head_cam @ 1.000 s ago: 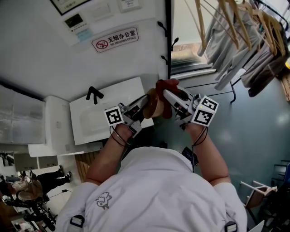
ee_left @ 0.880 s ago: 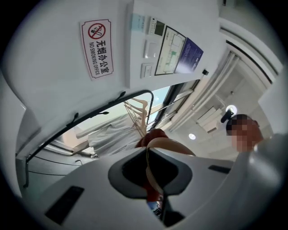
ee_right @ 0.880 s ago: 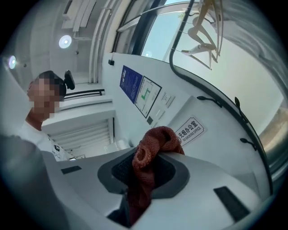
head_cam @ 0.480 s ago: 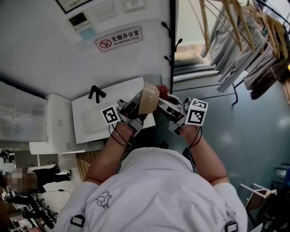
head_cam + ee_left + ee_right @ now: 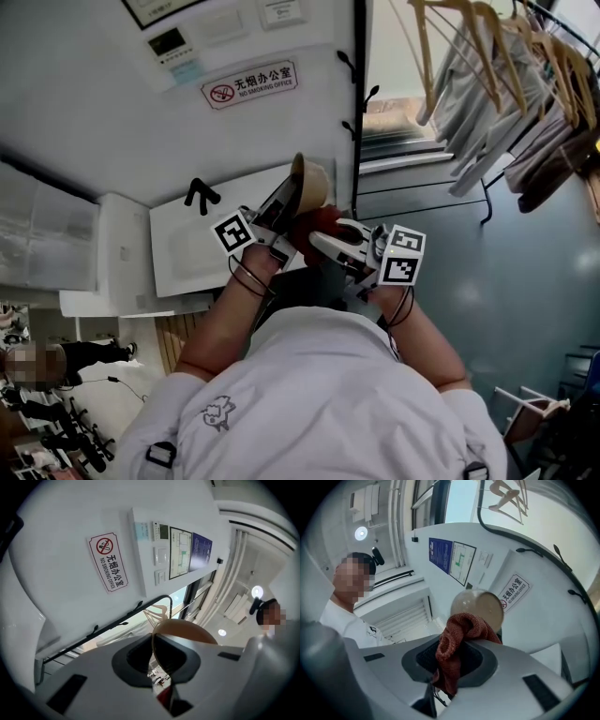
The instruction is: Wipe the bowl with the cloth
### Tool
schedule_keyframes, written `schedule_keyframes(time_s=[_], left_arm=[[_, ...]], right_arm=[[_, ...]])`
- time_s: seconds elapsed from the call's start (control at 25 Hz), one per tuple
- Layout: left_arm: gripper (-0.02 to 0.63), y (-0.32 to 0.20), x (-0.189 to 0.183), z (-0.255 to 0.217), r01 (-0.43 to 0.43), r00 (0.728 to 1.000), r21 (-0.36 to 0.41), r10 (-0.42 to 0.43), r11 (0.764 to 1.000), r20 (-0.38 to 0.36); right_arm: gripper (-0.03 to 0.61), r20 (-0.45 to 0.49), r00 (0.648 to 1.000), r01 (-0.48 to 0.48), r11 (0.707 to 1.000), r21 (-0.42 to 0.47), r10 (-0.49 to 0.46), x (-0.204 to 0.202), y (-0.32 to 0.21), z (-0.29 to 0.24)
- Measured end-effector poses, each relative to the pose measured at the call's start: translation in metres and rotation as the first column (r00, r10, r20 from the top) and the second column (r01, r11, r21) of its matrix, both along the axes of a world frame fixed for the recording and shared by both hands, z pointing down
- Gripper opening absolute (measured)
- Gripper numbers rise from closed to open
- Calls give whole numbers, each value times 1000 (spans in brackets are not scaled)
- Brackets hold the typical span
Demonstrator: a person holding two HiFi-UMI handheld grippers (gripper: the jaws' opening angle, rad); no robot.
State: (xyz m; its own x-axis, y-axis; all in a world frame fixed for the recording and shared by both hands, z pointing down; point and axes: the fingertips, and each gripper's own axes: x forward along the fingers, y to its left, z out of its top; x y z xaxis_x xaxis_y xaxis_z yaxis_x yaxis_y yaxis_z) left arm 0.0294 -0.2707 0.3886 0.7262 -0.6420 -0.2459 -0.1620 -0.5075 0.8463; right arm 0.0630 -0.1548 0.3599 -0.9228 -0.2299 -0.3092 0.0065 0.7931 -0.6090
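My left gripper (image 5: 284, 204) is shut on the rim of a tan bowl (image 5: 310, 178), which it holds up in front of the wall, edge-on in the head view. In the left gripper view the bowl's rim (image 5: 155, 641) runs down between the jaws of the left gripper (image 5: 157, 660). My right gripper (image 5: 321, 240) is shut on a red knitted cloth (image 5: 315, 223), just below the bowl. In the right gripper view the cloth (image 5: 457, 639) bunches out of the right gripper (image 5: 450, 663), and its top reaches the bowl's (image 5: 480, 605) lower edge.
A white basin (image 5: 173, 258) with a black tap (image 5: 197, 195) lies below my left arm. A no-smoking sign (image 5: 251, 82) hangs on the white wall. Clothes on hangers (image 5: 506, 75) hang at the upper right. A person (image 5: 342, 613) stands nearby.
The left gripper has lifted the bowl up and away, turning it edge-on. The right gripper has pulled the cloth off the bowl, back toward my body.
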Motion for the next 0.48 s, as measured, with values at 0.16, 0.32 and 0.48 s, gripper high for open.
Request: schedule_keyframes(time_s=[0.16,0.32,0.48], left_arm=[[26,6,1,9,-33,999,-16,33,999,-2],[23,19,10,16,-97,995,-24,97,995,-4],[23,41,30,7,-248,964,12,248,969,-97]], right_arm=[[80,25,999,-42,994,97,40,19,-1,-34],[80,42,991,-130,986,107,126,50,-27,-49],[80,38,987,-156,986,62,154,65,-55,-43]])
